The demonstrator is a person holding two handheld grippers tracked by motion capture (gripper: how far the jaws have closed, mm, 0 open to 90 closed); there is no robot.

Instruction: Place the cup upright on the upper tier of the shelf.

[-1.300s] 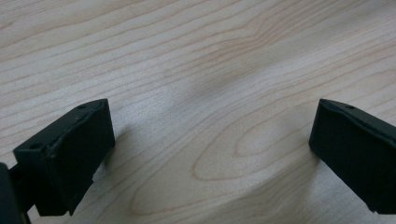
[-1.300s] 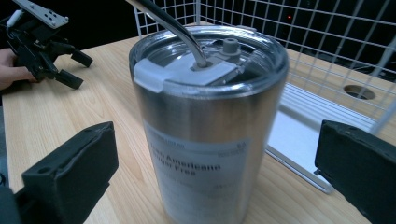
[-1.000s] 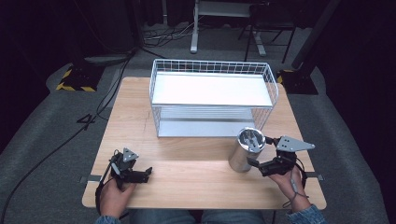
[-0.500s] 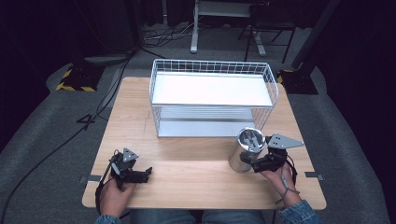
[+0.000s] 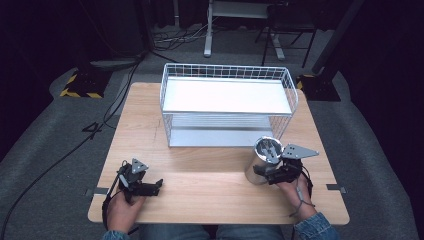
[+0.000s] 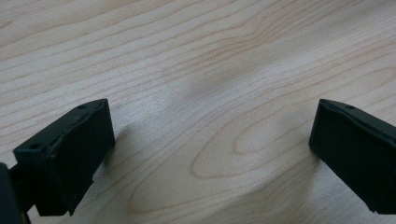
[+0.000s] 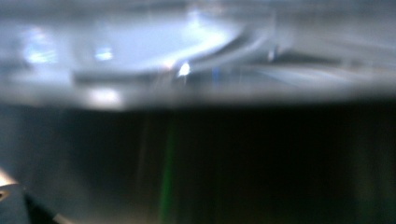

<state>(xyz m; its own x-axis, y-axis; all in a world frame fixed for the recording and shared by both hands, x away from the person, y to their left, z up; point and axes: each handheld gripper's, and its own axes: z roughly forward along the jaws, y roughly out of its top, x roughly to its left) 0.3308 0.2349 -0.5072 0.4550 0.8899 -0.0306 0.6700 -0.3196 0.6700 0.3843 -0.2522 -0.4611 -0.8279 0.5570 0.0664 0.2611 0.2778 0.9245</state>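
Observation:
A shiny steel cup stands upright on the wooden table, just in front of the wire rack's right corner. My right gripper is pushed up against the cup's lower right side, its jaws reaching along the wall. In the right gripper view the cup's wall is a dark metal blur, with one jaw tip at the bottom left edge, so the jaws stand wide. My left gripper rests open on the table's front left, over bare wood with nothing between the jaws.
A white two-level wire rack takes up the back half of the table, its lower shelf open toward me. Cables, stands and yellow-black striped feet lie on the dark floor beyond.
My right gripper has slid left and forward, from beside the cup to right up against it. The cup and my left gripper have stayed put.

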